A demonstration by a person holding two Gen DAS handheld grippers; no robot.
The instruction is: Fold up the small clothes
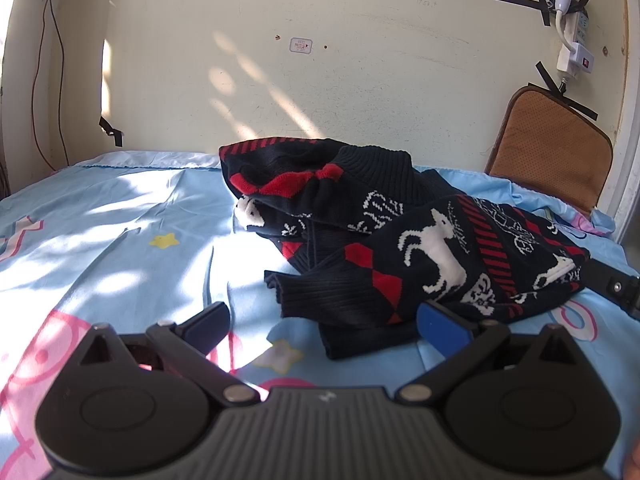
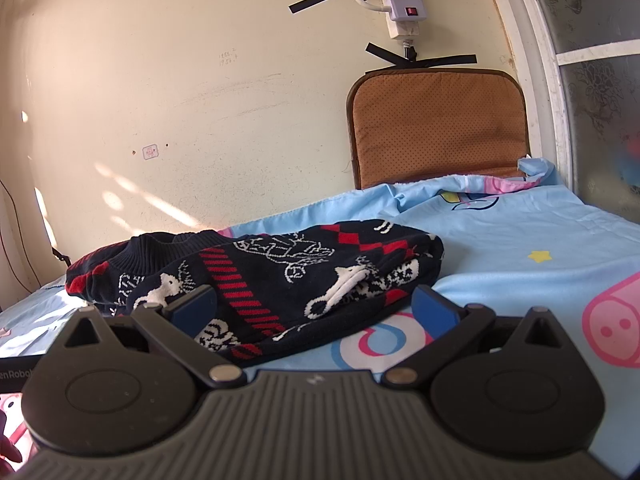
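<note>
The left gripper [image 1: 322,322] hangs low over the bed with its jaws spread wide and nothing between them. Its right blue pad [image 1: 438,326] lies just at the near hem of the knitted sweater [image 1: 400,240], while the left pad is over bare sheet. The right gripper [image 2: 314,306] is likewise fully spread and empty. Its pads straddle the near edge of the same sweater [image 2: 280,280], and whether they touch the knit cannot be told.

The sweater is a small dark navy knit with red diamonds, red stripes and white reindeer. It lies crumpled ahead of both grippers on the light blue cartoon bedsheet [image 1: 100,240], bunched into a heap. A ribbed cuff [image 1: 288,286] pokes toward the left gripper, and the ribbed collar [image 2: 160,256] is raised at the far side.

The work looks barely started: the garment needs spreading flat before any fold. A good start is for each gripper to pinch one layer only, at the hem or shoulder corners well apart from each other. Then lift just enough to shake the bundle loose and draw it taut onto the open sheet. Grabbing the thick middle would trap several layers and carry the tangle along. Beyond the sweater, a brown seat cushion [image 2: 436,128] leans against the wall beneath a taped power strip [image 2: 400,0].
</note>
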